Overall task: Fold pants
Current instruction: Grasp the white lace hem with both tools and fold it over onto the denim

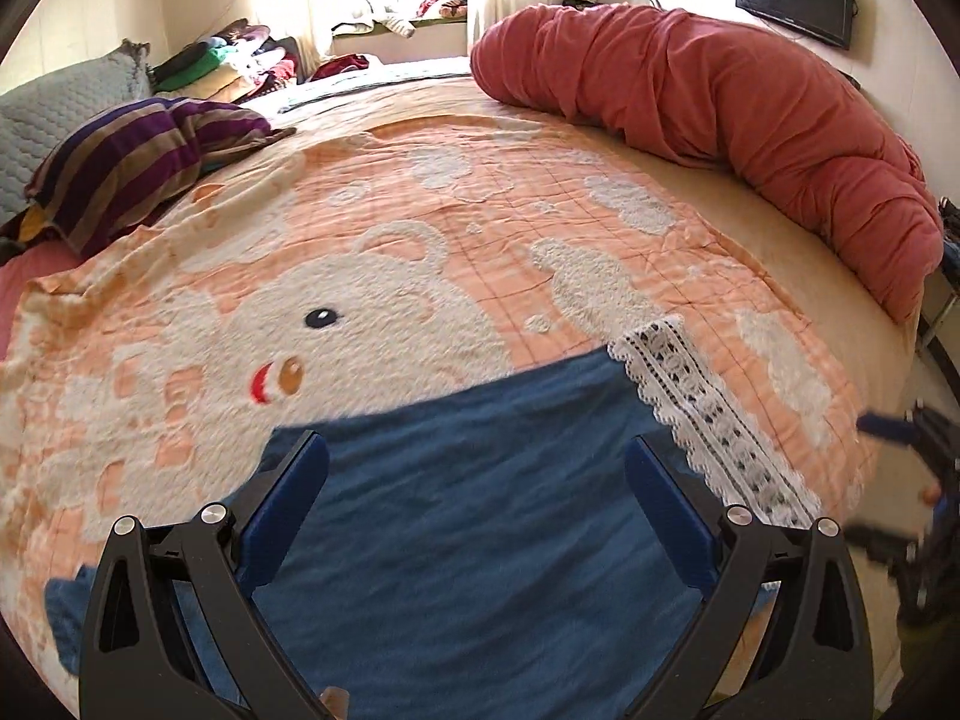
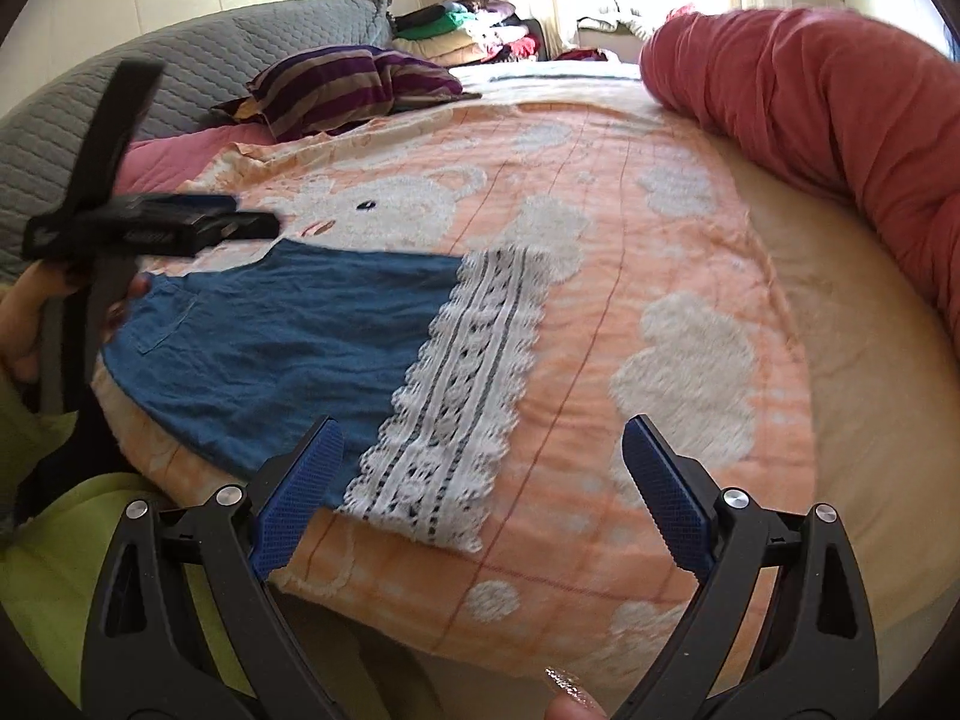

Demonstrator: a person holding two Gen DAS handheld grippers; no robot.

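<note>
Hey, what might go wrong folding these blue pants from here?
Both tools are open and hold nothing. The left tool hovers over the blue pants, so closing there may also pinch the orange blanket beneath. The right tool sits near the lace hem, whose openwork might snag on a fingertip.

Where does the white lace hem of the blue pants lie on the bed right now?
The lace hem lies flat on the orange blanket, at the pants' right end, just ahead of the open right gripper.
</note>
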